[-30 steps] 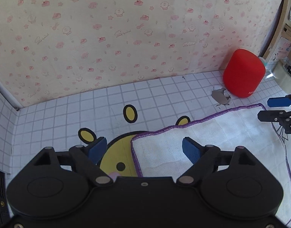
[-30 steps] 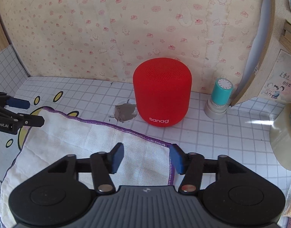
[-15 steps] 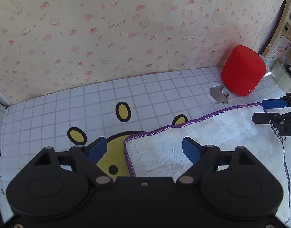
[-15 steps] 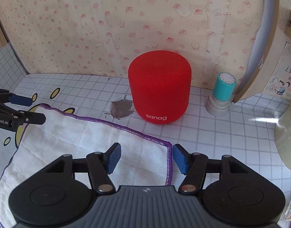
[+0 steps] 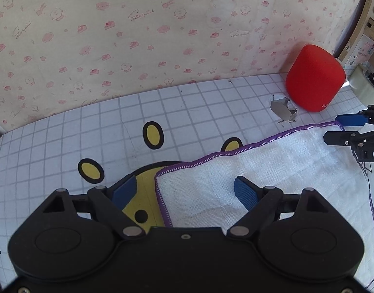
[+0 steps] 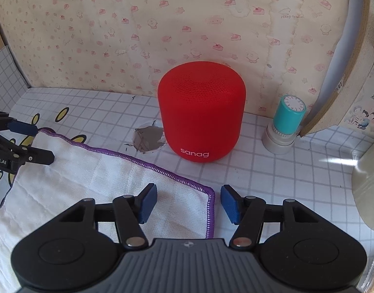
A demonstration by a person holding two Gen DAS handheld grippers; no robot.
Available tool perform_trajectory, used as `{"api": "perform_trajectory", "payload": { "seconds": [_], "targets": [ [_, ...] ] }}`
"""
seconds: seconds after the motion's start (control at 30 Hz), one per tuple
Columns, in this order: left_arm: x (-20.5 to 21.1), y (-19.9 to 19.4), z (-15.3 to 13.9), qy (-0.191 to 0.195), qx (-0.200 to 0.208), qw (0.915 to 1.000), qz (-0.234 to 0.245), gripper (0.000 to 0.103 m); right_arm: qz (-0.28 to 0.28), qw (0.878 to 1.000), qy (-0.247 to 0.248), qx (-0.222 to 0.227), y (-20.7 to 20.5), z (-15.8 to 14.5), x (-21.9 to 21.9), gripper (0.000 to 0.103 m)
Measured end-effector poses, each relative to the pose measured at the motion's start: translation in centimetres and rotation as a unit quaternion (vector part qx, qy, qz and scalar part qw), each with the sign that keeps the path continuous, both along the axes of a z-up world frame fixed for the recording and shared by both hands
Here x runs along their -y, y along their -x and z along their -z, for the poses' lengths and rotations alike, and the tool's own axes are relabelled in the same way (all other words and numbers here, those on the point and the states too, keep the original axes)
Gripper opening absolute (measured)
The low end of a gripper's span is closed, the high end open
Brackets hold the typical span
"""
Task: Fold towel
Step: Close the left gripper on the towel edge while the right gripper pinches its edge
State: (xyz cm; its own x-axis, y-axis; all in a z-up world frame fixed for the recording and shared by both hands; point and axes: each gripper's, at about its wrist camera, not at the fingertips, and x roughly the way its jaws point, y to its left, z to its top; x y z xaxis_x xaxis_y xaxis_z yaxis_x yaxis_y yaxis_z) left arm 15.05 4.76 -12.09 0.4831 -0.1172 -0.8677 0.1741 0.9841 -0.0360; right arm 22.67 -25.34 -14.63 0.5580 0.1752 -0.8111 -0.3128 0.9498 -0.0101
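Note:
A white towel point(image 5: 279, 168) with a purple stitched hem lies flat on the checked table mat; it also shows in the right wrist view point(image 6: 89, 183). My left gripper point(image 5: 184, 193) is open and straddles the towel's far left corner, blue pads on either side. My right gripper point(image 6: 187, 204) is open and straddles the far right corner. Neither holds cloth. The right gripper also shows at the right edge of the left wrist view point(image 5: 343, 129), and the left gripper shows at the left edge of the right wrist view point(image 6: 33, 141).
A red speaker point(image 6: 201, 112) stands just beyond the towel's right corner, beside a torn patch in the mat point(image 6: 147, 139). A teal-capped stamp point(image 6: 284, 124) and a tape roll point(image 6: 367, 183) stand to the right. A patterned wall point(image 5: 162, 36) closes the back.
Both grippers have drawn back and risen a little over the towel's far corners. The towel has not moved and both stay open.

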Motion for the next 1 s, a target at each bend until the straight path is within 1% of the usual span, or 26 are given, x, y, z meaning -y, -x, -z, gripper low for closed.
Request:
{"api": "perform_trajectory", "payload": {
  "seconds": [0.03, 0.1, 0.13, 0.17, 0.2, 0.23, 0.27, 0.3, 0.33, 0.37, 0.43, 0.47, 0.57, 0.73, 0.83, 1.0],
  "targets": [
    [0.1, 0.0, 0.0, -0.004, 0.003, 1.0000, 0.000, 0.077, 0.001, 1.000, 0.001, 0.001, 0.0, 0.0, 0.0, 0.046],
    [0.0, 0.0, -0.2, -0.002, 0.007, 1.0000, -0.001, 0.066, 0.004, 1.000, 0.003, 0.003, 0.0, -0.1, 0.1, 0.040],
    [0.0, 0.0, -0.3, 0.000, 0.008, 1.0000, -0.001, 0.057, 0.004, 1.000, 0.007, 0.005, 0.0, -0.1, 0.1, 0.037],
    [0.0, 0.0, -0.4, 0.001, 0.008, 1.0000, -0.001, 0.046, 0.004, 1.000, 0.010, 0.006, 0.1, -0.1, 0.1, 0.036],
    [-0.1, 0.0, -0.5, 0.003, 0.008, 1.0000, -0.001, 0.040, 0.003, 1.000, 0.010, 0.007, 0.1, -0.1, 0.1, 0.033],
    [-0.2, -0.1, -0.6, 0.003, 0.007, 1.0000, -0.001, 0.031, 0.000, 1.000, 0.010, 0.007, 0.1, -0.1, 0.1, 0.029],
    [-0.2, -0.1, -0.6, 0.003, 0.005, 1.0000, -0.002, 0.029, -0.002, 1.000, 0.011, 0.007, 0.1, -0.1, 0.0, 0.026],
    [-0.2, -0.1, -0.6, 0.003, 0.004, 1.0000, -0.004, 0.028, -0.005, 1.000, 0.012, 0.008, 0.1, -0.1, -0.1, 0.021],
    [-0.1, 0.0, -0.6, 0.002, 0.003, 1.0000, -0.004, 0.025, -0.005, 1.000, 0.012, 0.009, 0.1, -0.1, -0.2, 0.017],
    [0.0, 0.0, -0.7, -0.001, 0.003, 1.0000, -0.004, 0.020, -0.006, 1.000, 0.011, 0.009, 0.1, -0.1, -0.2, 0.016],
    [0.2, 0.1, -0.7, -0.008, 0.005, 0.9999, -0.005, 0.016, -0.007, 1.000, 0.009, 0.008, 0.1, -0.1, -0.3, 0.010],
    [0.3, 0.2, -0.8, -0.008, 0.005, 0.9999, -0.005, 0.012, -0.007, 1.000, 0.007, 0.008, 0.1, -0.1, -0.3, 0.009],
    [0.8, 0.3, -1.0, -0.012, 0.007, 0.9999, 0.001, 0.008, -0.006, 1.000, 0.003, 0.007, 0.2, -0.1, -0.2, 0.008],
    [1.7, 0.2, -0.9, -0.030, 0.007, 0.9995, 0.009, 0.006, -0.007, 1.000, -0.003, 0.000, 0.1, -0.1, -0.2, 0.006],
    [1.8, 0.1, -0.8, -0.024, 0.004, 0.9997, 0.006, 0.006, -0.008, 1.000, -0.007, -0.001, 0.1, -0.3, -0.1, 0.005],
    [1.5, 0.2, -1.5, -0.020, 0.016, 0.9997, -0.005, 0.006, -0.008, 1.000, -0.010, 0.006, 0.4, -0.8, -0.1, 0.003]
  ]
}}
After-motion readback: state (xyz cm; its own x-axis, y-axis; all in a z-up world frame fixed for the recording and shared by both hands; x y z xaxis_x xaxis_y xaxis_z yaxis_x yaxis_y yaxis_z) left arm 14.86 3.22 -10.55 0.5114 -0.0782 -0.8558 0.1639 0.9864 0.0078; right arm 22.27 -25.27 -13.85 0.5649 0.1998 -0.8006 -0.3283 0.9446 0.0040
